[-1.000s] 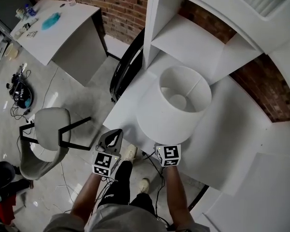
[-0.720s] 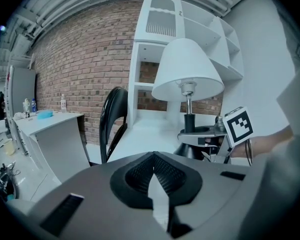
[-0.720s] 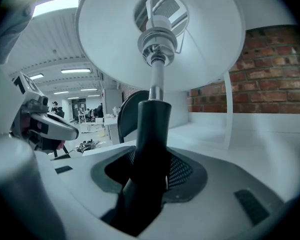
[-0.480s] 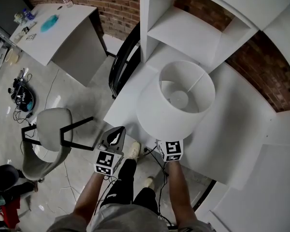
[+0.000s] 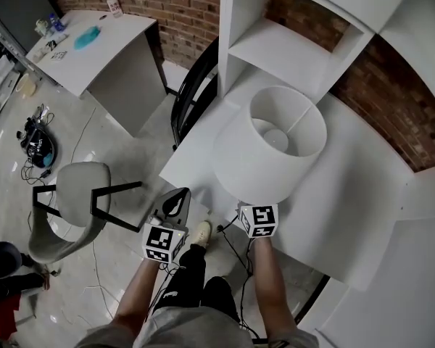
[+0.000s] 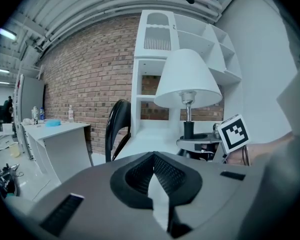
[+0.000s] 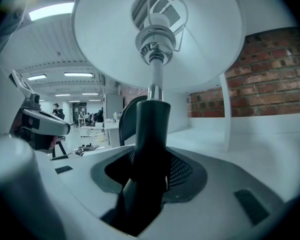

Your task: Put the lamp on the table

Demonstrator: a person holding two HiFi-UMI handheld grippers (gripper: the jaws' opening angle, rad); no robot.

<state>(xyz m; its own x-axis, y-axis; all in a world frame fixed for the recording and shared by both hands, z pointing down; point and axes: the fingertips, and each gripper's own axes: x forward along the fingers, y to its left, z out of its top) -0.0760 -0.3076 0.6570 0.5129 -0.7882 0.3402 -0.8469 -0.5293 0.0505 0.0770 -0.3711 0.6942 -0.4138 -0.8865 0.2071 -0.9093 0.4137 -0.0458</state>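
The right gripper [image 7: 149, 159] is clamping the black lower stem [image 7: 151, 126] of the white-shaded table lamp [image 5: 275, 147], keeping it upright at the white table's [image 5: 348, 216] near edge, barely shifted from a second ago, so set-down is pending; the left gripper [image 6: 154, 179] is idling closed, empty.

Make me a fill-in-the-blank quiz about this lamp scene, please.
The right gripper is shut on the black ____ of the lamp.
The lamp's shade is ____ in colour.
The left gripper holds ____.
The wall behind the shelves is made of ____.
Missing words: stem, white, nothing, brick.
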